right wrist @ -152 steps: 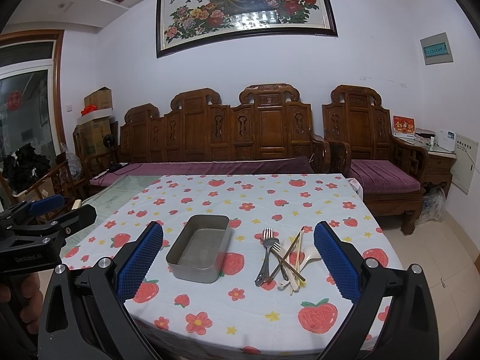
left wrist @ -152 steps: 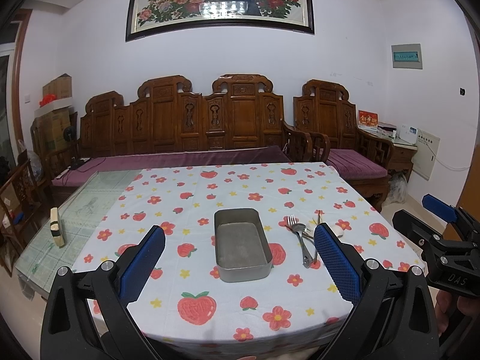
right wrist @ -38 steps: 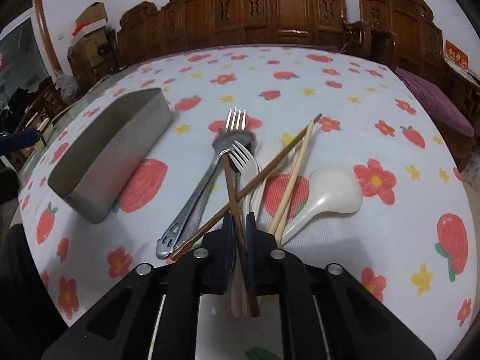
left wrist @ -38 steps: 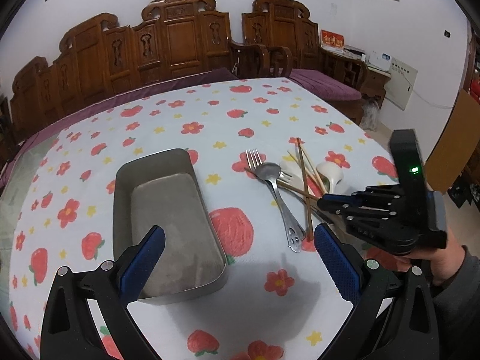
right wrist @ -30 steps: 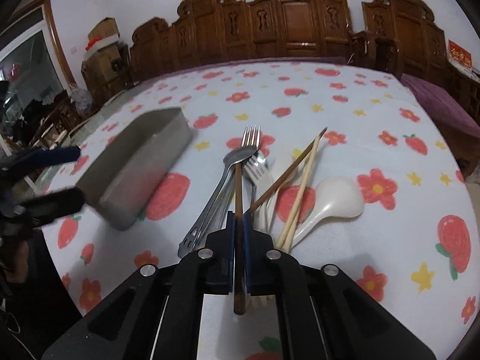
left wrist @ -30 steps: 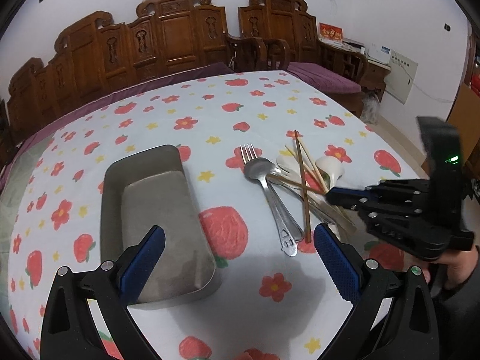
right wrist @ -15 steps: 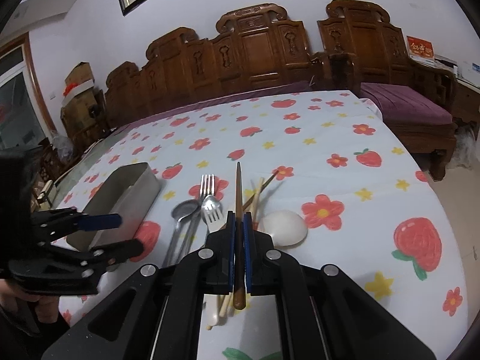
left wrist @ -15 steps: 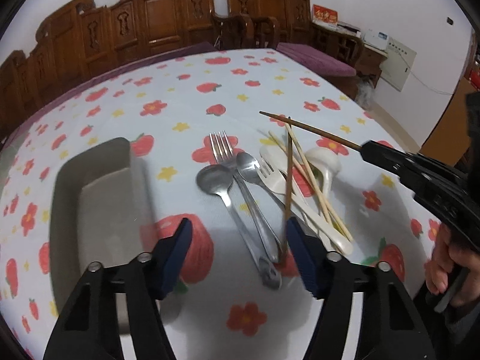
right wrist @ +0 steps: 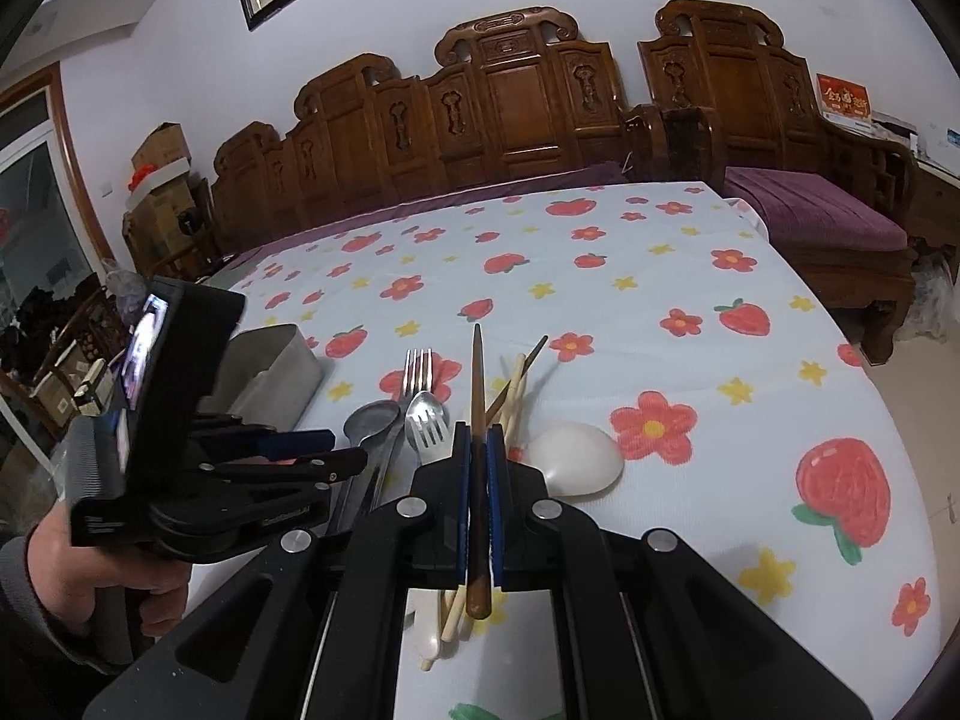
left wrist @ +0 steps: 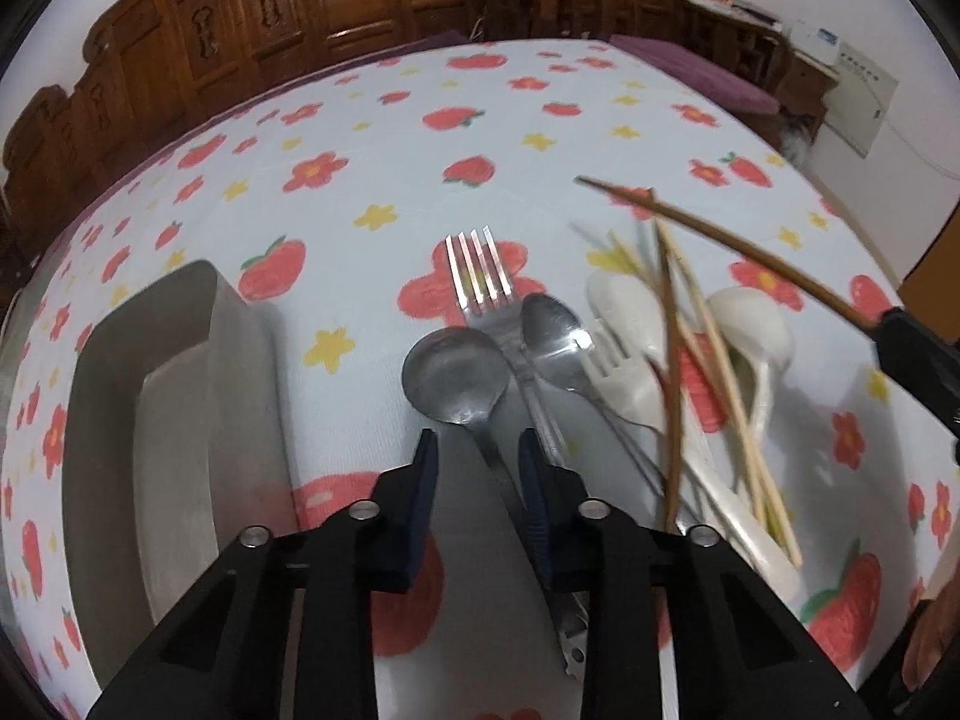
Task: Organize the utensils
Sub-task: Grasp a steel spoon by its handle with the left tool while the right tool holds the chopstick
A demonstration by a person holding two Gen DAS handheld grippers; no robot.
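Your right tongs (right wrist: pixel 477 441) clamp a dark chopstick (right wrist: pixel 477 396), lifted off the bench (right wrist: pixel 690 276). Your left tongs (left wrist: pixel 477 456), jaws just narrowing, straddle the big metal spoon's handle (left wrist: pixel 489 456) without pressing it.

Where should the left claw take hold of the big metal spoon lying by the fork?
Probably the bare handle just below the bowl of the big metal spoon, coming from above. It lies flat, and further along its handle runs tight against the fork. The left claw already straddles that spot, its jaws just closing, not yet gripping.
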